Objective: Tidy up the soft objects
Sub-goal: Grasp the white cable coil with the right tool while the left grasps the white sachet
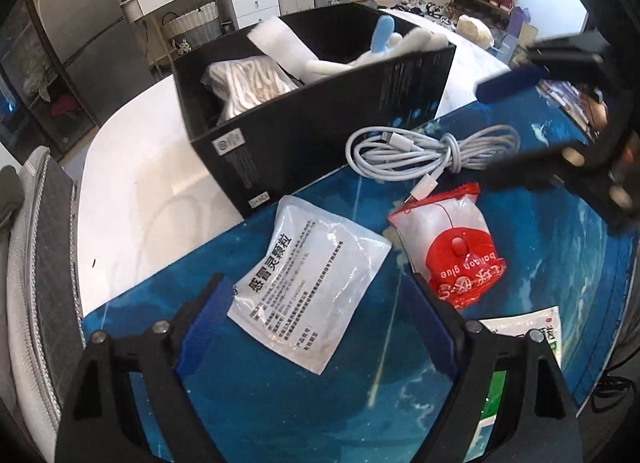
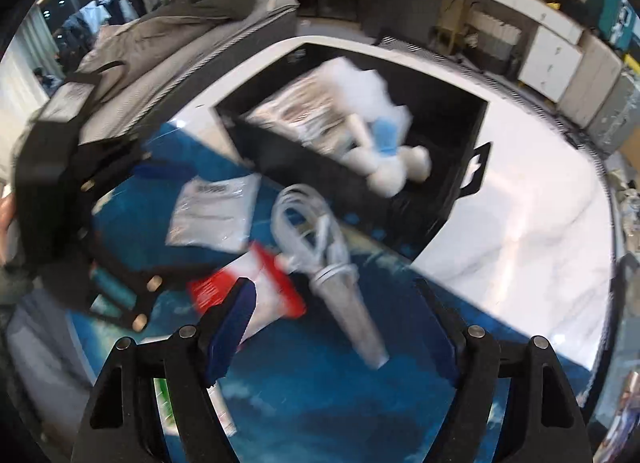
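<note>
A black box (image 1: 304,135) (image 2: 360,183) stands on the table and holds a white plush toy (image 1: 360,55) (image 2: 392,167) with a blue part and a bagged cloth (image 1: 248,83). On the blue mat (image 1: 320,403) lie a clear medicine pouch (image 1: 308,287) (image 2: 212,215), a red and white packet (image 1: 452,247) (image 2: 256,291) and a coiled white cable (image 1: 424,155) (image 2: 316,231). My left gripper (image 1: 320,327) is open, low over the clear pouch. My right gripper (image 2: 332,323) (image 1: 560,111) is open above the cable and red packet; its view is blurred.
A green and white packet (image 1: 524,331) (image 2: 168,399) lies at the mat's near edge. The white table (image 1: 132,191) (image 2: 520,223) extends around the mat. A grey chair (image 1: 36,263) stands at the table's left; drawers and suitcases stand behind.
</note>
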Motion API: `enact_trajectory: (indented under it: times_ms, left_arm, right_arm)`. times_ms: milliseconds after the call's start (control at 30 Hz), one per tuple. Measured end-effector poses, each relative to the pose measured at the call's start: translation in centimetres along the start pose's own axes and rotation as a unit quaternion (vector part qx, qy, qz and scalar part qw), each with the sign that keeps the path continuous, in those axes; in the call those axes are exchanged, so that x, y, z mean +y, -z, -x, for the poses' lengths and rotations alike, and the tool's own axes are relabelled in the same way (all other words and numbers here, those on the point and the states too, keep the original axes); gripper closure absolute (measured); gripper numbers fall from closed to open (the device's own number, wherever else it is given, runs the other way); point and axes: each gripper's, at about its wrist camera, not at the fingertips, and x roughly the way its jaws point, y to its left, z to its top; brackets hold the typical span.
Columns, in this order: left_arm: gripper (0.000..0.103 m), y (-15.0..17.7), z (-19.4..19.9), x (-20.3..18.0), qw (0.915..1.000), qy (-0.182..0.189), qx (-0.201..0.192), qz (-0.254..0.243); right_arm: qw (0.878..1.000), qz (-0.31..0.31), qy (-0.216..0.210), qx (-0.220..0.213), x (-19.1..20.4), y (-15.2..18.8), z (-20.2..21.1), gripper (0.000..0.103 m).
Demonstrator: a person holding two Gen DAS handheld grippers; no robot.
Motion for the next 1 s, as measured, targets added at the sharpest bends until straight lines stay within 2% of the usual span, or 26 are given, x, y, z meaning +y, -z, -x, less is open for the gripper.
enact_trajectory:
  times_ms: [67, 100, 133, 167, 200, 233, 333, 433, 500, 567, 600, 633, 700, 767, 800, 867, 900, 933, 1000]
  left_arm:
    - [0.018, -0.1, -0.5, -0.4, 0.9999, -0.007, 0.006, -0.007]
    - [0.024, -0.1, -0.6, -0.5, 0.9999, -0.008, 0.004, -0.008]
    - [0.036, -0.1, -0.6, -0.5, 1.0000, -0.006, 0.003, -0.007]
    - [0.042, -0.2, -0.6, -0.5, 1.0000, 0.003, 0.004, -0.003]
    - [0.049, 0.1, -0.4, -0.3, 1.0000, 0.008, 0.002, 0.002]
    - [0.054, 0.4, -0.2, -0.2, 1.0000, -0.001, 0.001, 0.007]
    - [0.058, 0.7, 0.2, -0.1, 1.0000, -0.002, 0.003, 0.009]
    - [0.058, 1.7, 0.8, -0.3, 0.9998, 0.004, 0.013, 0.012]
    - [0.056, 2.6, 1.3, -1.0, 0.9996, -0.007, 0.027, 0.004]
    - [0.047, 3.1, 1.6, -1.6, 0.9992, -0.013, 0.036, -0.007]
    - [0.038, 3.1, 1.7, -2.1, 0.9992, -0.018, 0.031, -0.015]
    - [0.036, 3.0, 1.7, -2.5, 0.9992, -0.026, 0.024, -0.021]
    - [0.035, 2.4, 1.2, -3.1, 0.9981, -0.049, 0.014, -0.035]
    - [0.035, 2.0, 0.9, -2.8, 0.9985, -0.045, 0.012, -0.029]
    - [0.036, 1.8, 0.8, -2.7, 0.9988, -0.040, 0.016, -0.023]
    - [0.043, 1.5, 0.5, -2.4, 0.9992, -0.036, 0.016, -0.011]
    - [0.058, 1.4, 0.5, -2.2, 0.9994, -0.031, 0.015, -0.004]
    - [0.067, 1.4, 0.5, -1.9, 0.9995, -0.028, 0.015, 0.006]
    - [0.071, 1.9, 1.0, -1.3, 0.9990, -0.042, 0.011, 0.015]
  right_arm:
    - [1.000, -0.006, 0.001, 0.006, -0.4, -0.3, -0.9, 0.024]
    - [1.000, -0.006, 0.004, 0.017, -0.4, -0.3, -1.6, 0.025]
    - [1.000, -0.004, 0.005, 0.024, -0.4, -0.2, -2.0, 0.036]
    - [1.000, -0.002, 0.001, 0.030, -0.2, -0.4, -2.3, 0.051]
    - [0.999, -0.005, -0.012, 0.033, -0.2, -0.1, -2.3, 0.056]
    - [0.999, -0.006, -0.016, 0.041, -0.3, 0.2, -2.4, 0.071]
    - [0.998, -0.007, -0.028, 0.063, 0.2, 1.4, -2.5, 0.081]
    - [0.995, -0.018, -0.058, 0.081, 0.6, 3.1, -1.8, 0.081]
    - [0.994, -0.014, -0.068, 0.088, 1.2, 4.1, -1.5, 0.081]
    - [0.995, -0.007, -0.057, 0.085, 1.7, 4.6, -1.3, 0.081]
    - [0.995, -0.003, -0.050, 0.081, 2.0, 4.5, -1.4, 0.080]
    - [0.996, -0.002, -0.042, 0.075, 2.1, 4.2, -1.6, 0.079]
    - [0.998, 0.002, -0.012, 0.059, 2.4, 3.2, -2.1, 0.073]
    - [0.999, 0.003, -0.001, 0.049, 2.4, 2.2, -2.6, 0.055]
    - [0.999, -0.001, -0.004, 0.043, 2.4, 1.7, -2.9, 0.051]
    - [0.999, -0.001, -0.007, 0.033, 1.9, 0.7, -3.2, 0.054]
    - [0.999, 0.003, 0.001, 0.037, 2.1, 0.6, -3.6, 0.060]
    - [0.999, 0.011, 0.015, 0.035, 2.3, 0.5, -3.6, 0.076]
    - [0.998, 0.020, 0.017, 0.049, 2.7, 0.6, -3.5, 0.075]
